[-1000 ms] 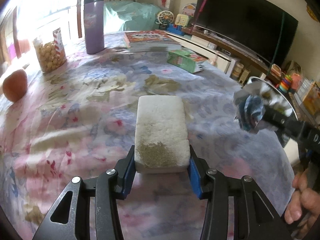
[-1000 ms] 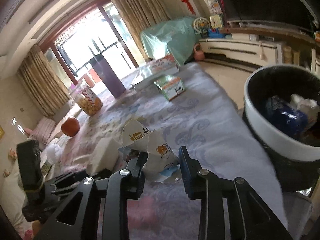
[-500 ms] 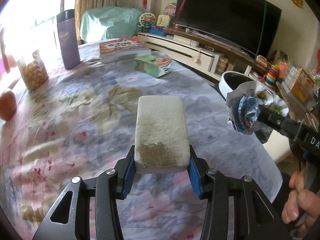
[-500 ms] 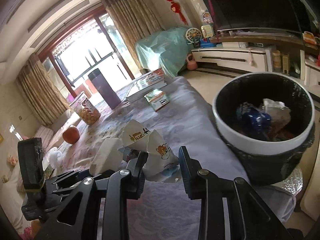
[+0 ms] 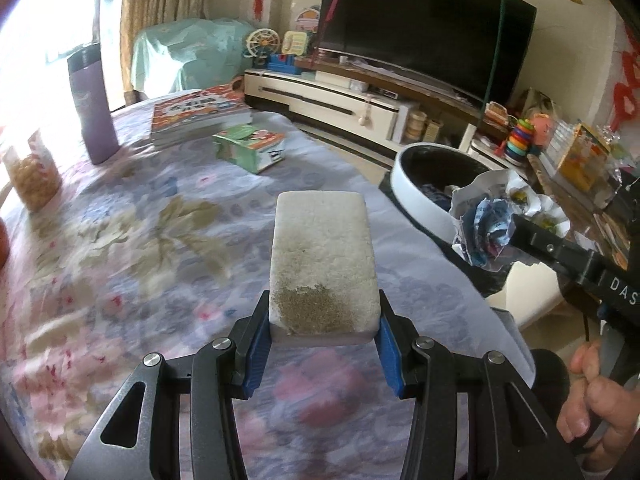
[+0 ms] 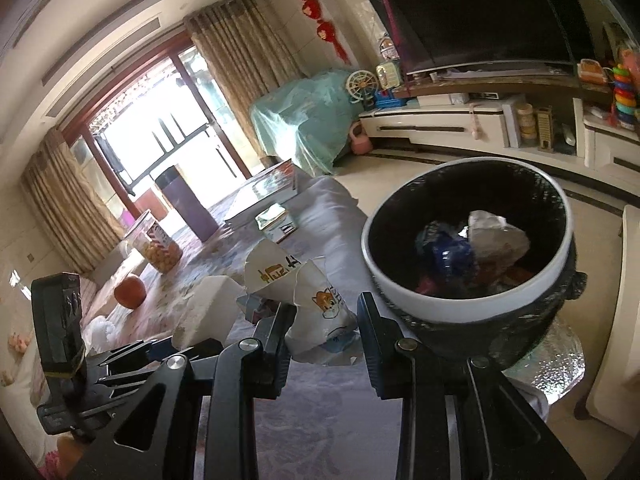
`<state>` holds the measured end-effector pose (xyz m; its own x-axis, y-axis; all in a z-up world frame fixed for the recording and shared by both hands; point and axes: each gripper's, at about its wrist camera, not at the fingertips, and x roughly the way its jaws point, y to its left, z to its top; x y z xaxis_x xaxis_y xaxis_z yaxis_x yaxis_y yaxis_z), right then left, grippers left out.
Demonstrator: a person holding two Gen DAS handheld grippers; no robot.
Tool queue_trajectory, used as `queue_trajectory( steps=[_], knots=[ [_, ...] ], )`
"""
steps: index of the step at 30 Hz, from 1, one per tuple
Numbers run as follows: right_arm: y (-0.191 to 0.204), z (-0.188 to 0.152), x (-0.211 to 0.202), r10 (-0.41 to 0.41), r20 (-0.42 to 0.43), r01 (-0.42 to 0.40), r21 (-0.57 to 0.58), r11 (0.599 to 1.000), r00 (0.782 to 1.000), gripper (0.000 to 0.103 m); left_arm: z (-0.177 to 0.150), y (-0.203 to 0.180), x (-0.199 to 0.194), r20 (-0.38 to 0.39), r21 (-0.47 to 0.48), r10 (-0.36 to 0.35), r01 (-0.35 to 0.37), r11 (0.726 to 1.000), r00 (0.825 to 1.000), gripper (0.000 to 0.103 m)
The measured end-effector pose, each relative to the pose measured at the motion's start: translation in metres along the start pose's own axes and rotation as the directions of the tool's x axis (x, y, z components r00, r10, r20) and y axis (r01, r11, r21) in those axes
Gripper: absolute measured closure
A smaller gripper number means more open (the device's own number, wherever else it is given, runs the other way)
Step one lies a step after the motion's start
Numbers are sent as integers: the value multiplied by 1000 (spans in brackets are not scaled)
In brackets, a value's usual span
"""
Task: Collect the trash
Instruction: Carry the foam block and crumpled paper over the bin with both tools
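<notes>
My left gripper [image 5: 322, 338] is shut on a white sponge block [image 5: 322, 264] with a brown stain at its near end, held above the flowered tablecloth [image 5: 132, 264]. My right gripper [image 6: 326, 334] is shut on crumpled printed paper [image 6: 308, 292], also seen as a crumpled paper wad [image 5: 486, 224] at the right of the left wrist view. A white-rimmed trash bin [image 6: 424, 300] lined with a black bag stands just right of the table edge, holding blue and white trash [image 6: 472, 248]. The paper hangs left of the bin's rim. The left gripper [image 6: 160, 352] with the sponge [image 6: 208, 308] shows lower left.
On the table stand a purple tumbler [image 5: 92, 108], a snack jar [image 5: 30, 176], a stack of books [image 5: 200, 114], a green box [image 5: 250, 146] and an orange fruit [image 6: 130, 291]. A TV [image 5: 424, 28] on a low white cabinet [image 5: 340, 104] fills the back. A person's hand [image 5: 592, 396] grips the right tool.
Both grippers have moved right toward the table edge with their loads. The bin has come into the left wrist view and sits larger and closer in the right wrist view.
</notes>
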<state>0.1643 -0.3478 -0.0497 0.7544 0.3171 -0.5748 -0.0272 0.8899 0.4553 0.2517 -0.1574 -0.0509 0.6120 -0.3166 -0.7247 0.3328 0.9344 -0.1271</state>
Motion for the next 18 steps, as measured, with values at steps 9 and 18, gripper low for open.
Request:
queue_trajectory(
  steps=[9, 18],
  knots=[
    [-11, -1, -7, -15, 6, 15, 15, 1000, 1000, 72, 2, -15, 3, -3, 24, -29, 29, 999, 1000, 58],
    [-15, 1, -9, -16, 16, 16, 25, 1000, 1000, 72, 9, -24, 3, 1, 36, -40, 40, 999, 999, 58]
  ],
)
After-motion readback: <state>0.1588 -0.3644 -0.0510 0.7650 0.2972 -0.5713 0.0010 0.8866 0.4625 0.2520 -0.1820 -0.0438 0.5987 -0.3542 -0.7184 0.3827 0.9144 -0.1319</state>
